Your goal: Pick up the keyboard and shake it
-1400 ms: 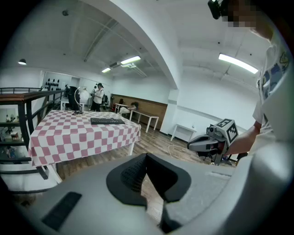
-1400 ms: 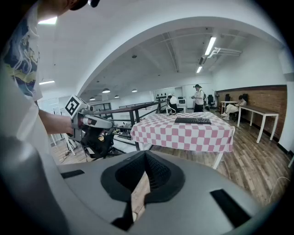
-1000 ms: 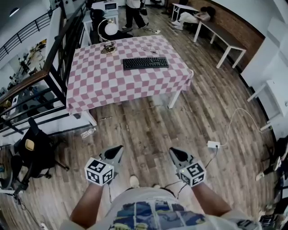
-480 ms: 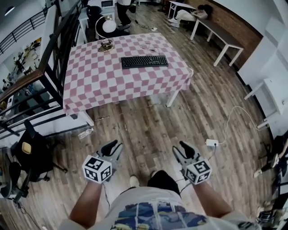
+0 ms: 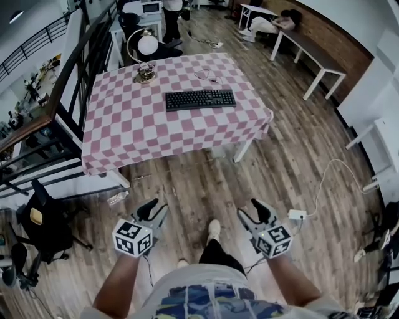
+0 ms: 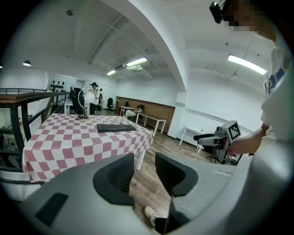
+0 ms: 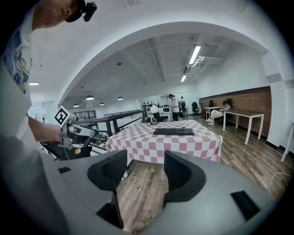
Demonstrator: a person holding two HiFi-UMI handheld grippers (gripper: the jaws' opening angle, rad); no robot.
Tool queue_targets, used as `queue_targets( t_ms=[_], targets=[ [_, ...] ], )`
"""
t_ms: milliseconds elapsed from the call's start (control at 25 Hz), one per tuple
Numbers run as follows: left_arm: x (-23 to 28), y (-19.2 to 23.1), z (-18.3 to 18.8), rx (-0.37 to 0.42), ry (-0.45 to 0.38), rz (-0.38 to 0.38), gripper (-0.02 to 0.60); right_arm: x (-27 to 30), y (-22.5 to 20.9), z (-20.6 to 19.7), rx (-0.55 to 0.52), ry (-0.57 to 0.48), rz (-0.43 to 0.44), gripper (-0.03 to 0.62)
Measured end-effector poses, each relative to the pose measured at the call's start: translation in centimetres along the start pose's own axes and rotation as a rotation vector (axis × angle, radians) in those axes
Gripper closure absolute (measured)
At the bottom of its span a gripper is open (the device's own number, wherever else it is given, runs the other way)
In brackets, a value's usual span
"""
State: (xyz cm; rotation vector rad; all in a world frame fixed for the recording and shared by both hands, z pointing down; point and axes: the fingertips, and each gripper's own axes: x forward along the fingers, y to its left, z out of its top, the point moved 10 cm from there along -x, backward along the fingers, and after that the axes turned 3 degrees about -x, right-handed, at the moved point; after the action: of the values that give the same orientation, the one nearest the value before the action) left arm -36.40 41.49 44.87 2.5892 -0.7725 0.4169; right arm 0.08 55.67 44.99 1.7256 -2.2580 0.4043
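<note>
A black keyboard (image 5: pixel 200 99) lies flat on a table with a pink-and-white checked cloth (image 5: pixel 137 134), toward its far right part. It also shows far off as the keyboard (image 6: pixel 115 127) in the left gripper view and the keyboard (image 7: pixel 173 131) in the right gripper view. Both grippers hang over the wooden floor, well short of the table. My left gripper (image 5: pixel 154 210) is open and its jaws have just been opening, with nothing between them. My right gripper (image 5: pixel 252 212) stands wider open, its jaws also just opened and empty.
A lamp with a round white shade (image 5: pixel 148 43) and a thin cable (image 5: pixel 209 76) sit on the table's far side. A black railing (image 5: pixel 68 81) runs along the left. A white power strip (image 5: pixel 295 215) lies on the floor at right. White benches (image 5: pixel 312 56) and a person (image 5: pixel 171 12) are beyond.
Both grippers' jaws went from shut to open. The table and keyboard now sit nearer in the head view, as the person stepped forward with both grippers.
</note>
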Motion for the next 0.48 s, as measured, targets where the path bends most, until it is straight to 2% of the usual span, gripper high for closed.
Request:
queue_targets(
  t_ms=[160, 320, 480],
  targets=[
    [5.5, 1.6, 3.8, 0.004, 0.029, 0.051, 0.445, 5.1, -6.9, 1.7, 0.012, -0.001, 0.044, 0.339],
    [11.6, 2.4, 7.7, -0.005, 0.026, 0.086, 0.445, 9.1, -13.5, 4.1, 0.009, 0.011, 0.073, 0.349],
    [16.9, 2.7, 10.3, -0.002, 0.033, 0.109, 0.445, 12.1, -19.3, 4.8, -0.002, 0.023, 0.098, 0.361]
  ],
)
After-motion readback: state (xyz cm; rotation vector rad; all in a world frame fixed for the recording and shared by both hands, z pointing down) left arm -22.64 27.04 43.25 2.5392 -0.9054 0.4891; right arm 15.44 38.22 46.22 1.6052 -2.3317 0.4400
